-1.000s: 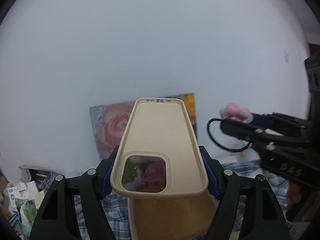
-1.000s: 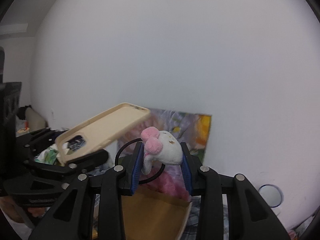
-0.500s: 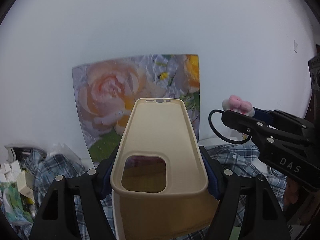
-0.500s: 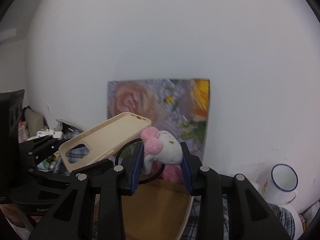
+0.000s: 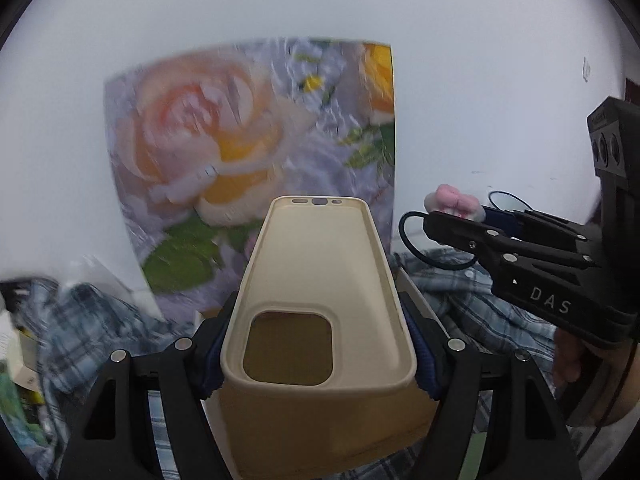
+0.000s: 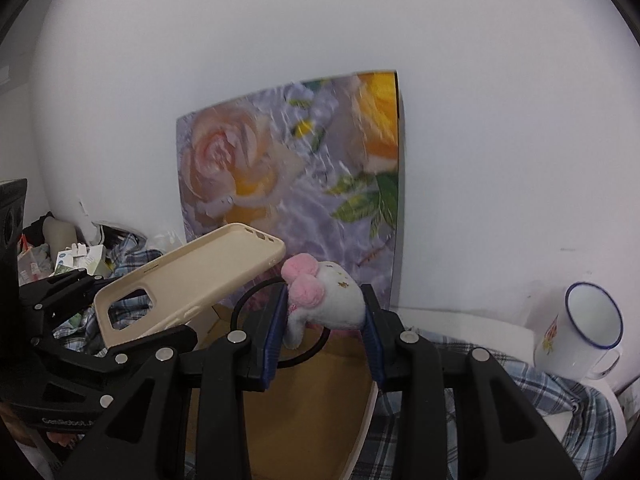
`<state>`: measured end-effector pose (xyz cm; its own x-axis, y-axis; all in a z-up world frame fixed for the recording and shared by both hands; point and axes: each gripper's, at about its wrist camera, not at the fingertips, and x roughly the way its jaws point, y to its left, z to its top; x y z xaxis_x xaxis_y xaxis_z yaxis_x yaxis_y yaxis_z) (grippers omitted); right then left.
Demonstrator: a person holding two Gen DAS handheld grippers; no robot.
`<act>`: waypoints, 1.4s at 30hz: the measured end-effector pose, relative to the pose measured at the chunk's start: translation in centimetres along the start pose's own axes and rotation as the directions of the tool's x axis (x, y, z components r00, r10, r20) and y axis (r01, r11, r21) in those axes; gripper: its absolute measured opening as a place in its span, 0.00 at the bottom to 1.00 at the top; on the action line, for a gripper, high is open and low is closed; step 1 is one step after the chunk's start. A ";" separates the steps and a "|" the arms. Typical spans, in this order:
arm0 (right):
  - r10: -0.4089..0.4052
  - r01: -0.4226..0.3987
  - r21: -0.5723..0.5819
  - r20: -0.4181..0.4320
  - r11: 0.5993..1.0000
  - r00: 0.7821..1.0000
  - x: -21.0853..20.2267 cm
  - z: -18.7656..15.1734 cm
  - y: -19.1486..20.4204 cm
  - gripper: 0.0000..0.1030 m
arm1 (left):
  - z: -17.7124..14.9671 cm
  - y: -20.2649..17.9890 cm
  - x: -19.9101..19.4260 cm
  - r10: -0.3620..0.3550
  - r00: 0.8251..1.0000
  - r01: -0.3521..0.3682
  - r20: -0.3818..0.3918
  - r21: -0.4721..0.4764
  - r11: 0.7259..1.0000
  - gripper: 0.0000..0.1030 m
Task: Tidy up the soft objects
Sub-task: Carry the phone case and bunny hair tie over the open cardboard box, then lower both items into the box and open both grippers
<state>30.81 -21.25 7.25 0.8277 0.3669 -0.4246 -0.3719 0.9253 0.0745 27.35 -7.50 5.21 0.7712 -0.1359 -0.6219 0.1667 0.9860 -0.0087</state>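
Note:
My left gripper [image 5: 318, 354] is shut on a cream soft phone case [image 5: 318, 280], held level in the air; the case also shows in the right wrist view [image 6: 188, 280]. My right gripper [image 6: 324, 332] is shut on a small white plush with a pink bow [image 6: 326, 300] and a black loop cord [image 6: 248, 300]. The plush also shows in the left wrist view [image 5: 456, 202], to the right of the case. Both grippers hover over an open cardboard box [image 6: 320, 412], seen below the case in the left wrist view [image 5: 320, 432].
A flower painting [image 6: 292, 184] leans on the white wall behind the box. A white enamel mug with a blue rim [image 6: 588, 320] stands at the right. Plaid cloth [image 5: 472, 304] lies around the box. Packets and clutter [image 6: 76, 258] sit at the left.
Both grippers have tilted downward and moved closer to the box; the painting and the mug have come further into view. Both holds are unchanged.

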 end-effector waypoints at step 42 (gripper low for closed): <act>-0.013 0.017 0.013 -0.246 1.000 0.969 9.7 -6.4 -1.9 0.40 | -4.7 -0.2 9.3 -0.140 0.939 0.171 -0.313 0.074 0.982 0.73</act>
<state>36.89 -20.04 -2.76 0.7034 0.3196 -0.6349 -0.3523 0.9325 0.0791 31.60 -8.53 -4.26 0.5087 -0.2354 -0.8282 0.3416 0.9381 -0.0568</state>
